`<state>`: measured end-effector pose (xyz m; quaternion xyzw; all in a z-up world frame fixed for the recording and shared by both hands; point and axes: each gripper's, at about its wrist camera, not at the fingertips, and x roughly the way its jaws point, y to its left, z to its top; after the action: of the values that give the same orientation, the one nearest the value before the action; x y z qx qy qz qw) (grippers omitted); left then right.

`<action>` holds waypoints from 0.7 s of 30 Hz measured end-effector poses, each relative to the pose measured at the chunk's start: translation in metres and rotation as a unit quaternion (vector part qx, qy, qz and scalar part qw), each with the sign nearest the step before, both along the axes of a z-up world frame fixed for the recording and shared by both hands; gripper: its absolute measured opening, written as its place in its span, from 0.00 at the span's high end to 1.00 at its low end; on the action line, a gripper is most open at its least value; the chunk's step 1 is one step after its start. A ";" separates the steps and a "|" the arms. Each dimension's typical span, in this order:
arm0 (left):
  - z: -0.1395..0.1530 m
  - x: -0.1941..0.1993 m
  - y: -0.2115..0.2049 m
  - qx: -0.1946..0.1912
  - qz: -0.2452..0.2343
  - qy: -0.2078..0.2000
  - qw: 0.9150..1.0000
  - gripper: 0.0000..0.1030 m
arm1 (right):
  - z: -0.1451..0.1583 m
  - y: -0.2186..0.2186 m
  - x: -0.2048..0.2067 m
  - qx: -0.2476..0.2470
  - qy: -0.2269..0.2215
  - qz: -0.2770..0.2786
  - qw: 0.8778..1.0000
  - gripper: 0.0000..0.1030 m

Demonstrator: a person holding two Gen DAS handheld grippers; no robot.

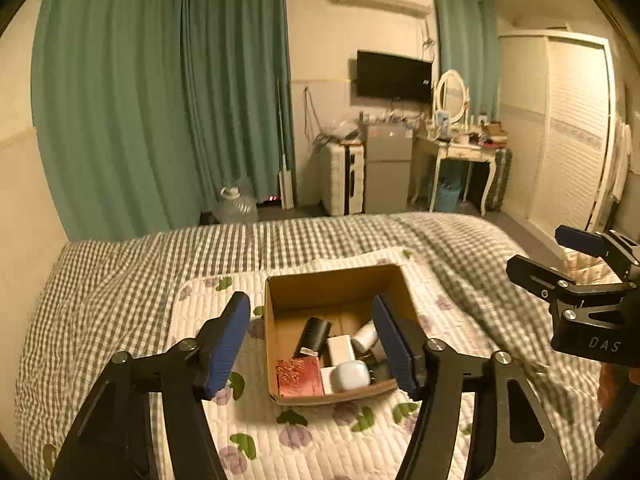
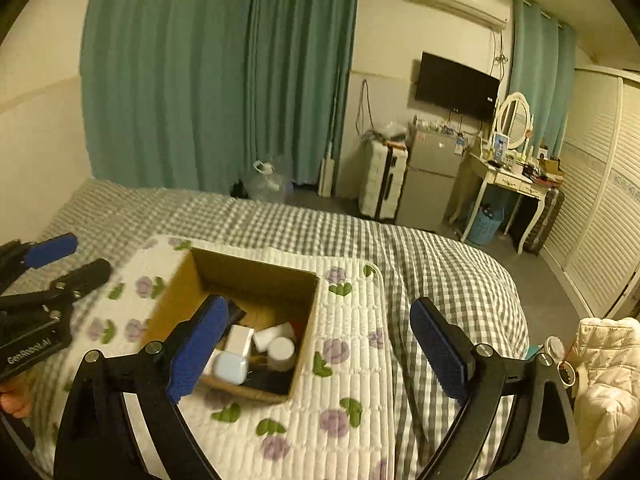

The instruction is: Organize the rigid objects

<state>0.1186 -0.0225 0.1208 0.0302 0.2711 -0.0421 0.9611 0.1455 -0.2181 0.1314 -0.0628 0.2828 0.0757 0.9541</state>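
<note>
Both blue pads of my left tool [image 1: 312,344] stand wide apart and carry nothing, hanging over the near end of the cardboard box [image 1: 280,320]. That box sits on the flowered quilt pad [image 1: 320,432] on the checked bed [image 1: 120,280]. Inside it, crowded toward the near wall, lie a black cylinder [image 1: 314,336], a red patterned box [image 1: 300,376], a white case [image 1: 352,376], a white block [image 1: 341,350] and a white bottle [image 1: 366,336]. The far half of the box is bare. I judge the pile tight: if I close on one piece, the pads may catch its neighbour or nudge the light box across the soft pad.

From the right wrist, my right tool [image 2: 320,352] is also spread wide and empty, its left pad over the box's [image 2: 256,272] near left corner, its right pad out over the bed [image 2: 440,264]. The left tool [image 2: 52,264] shows blurred at far left. Both tools near one small box could knock together, I reckon. A white jar [image 2: 281,354] and a pale blue case [image 2: 230,366] show here.
</note>
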 end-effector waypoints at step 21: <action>-0.068 -0.067 0.029 -0.016 0.090 -0.070 0.993 0.00 | -0.032 0.011 -0.098 0.036 -0.087 0.019 0.995 0.00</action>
<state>0.0516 0.0068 0.0528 -0.0073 0.2044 0.0424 0.9779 0.0478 -0.2067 0.0995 -0.0406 0.1949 0.0980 0.9751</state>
